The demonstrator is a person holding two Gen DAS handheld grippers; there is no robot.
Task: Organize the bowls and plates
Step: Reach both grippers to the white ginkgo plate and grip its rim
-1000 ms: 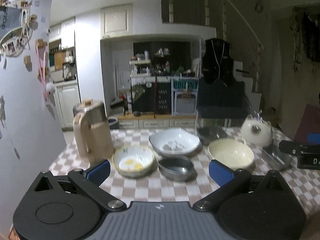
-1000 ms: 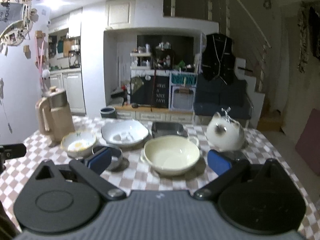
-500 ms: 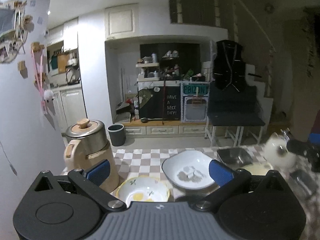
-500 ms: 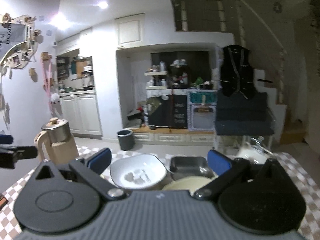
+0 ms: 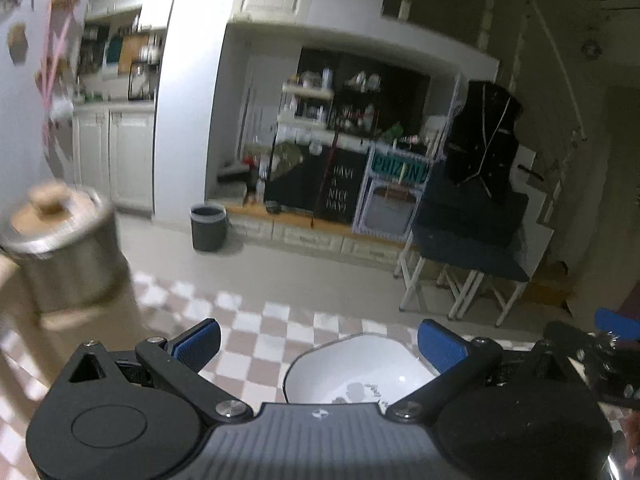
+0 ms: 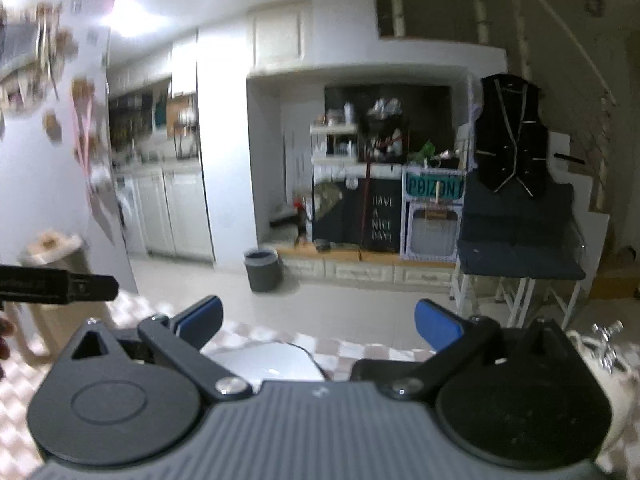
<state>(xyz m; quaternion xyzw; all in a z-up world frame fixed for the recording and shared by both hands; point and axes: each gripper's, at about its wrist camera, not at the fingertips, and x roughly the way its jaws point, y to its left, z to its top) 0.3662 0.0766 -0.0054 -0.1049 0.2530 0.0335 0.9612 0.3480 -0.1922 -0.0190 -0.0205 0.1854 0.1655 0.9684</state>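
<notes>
The left tool point(image 5: 318, 342) was wide open, holding nothing. The white bowl point(image 5: 360, 372) sat on the checkered tabletop point(image 5: 256, 320), just under it. A blurry tan jug point(image 5: 60, 252) stood to the left. The right tool point(image 6: 318, 320) was open too, above that bowl point(image 6: 268, 362), with a white teapot point(image 6: 600, 356) nearby.

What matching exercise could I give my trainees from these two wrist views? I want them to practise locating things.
Things:
1. white bowl
2. kettle
3. bin
4. dark vest

Places or states:
A. on the floor by the low cabinet
B. hanging up near the stairs
C. blurred, at the table's left edge
D. on the checked cloth, just ahead of the open left gripper

Pairs: 1-D, 2-C, 3-A, 4-B
</notes>
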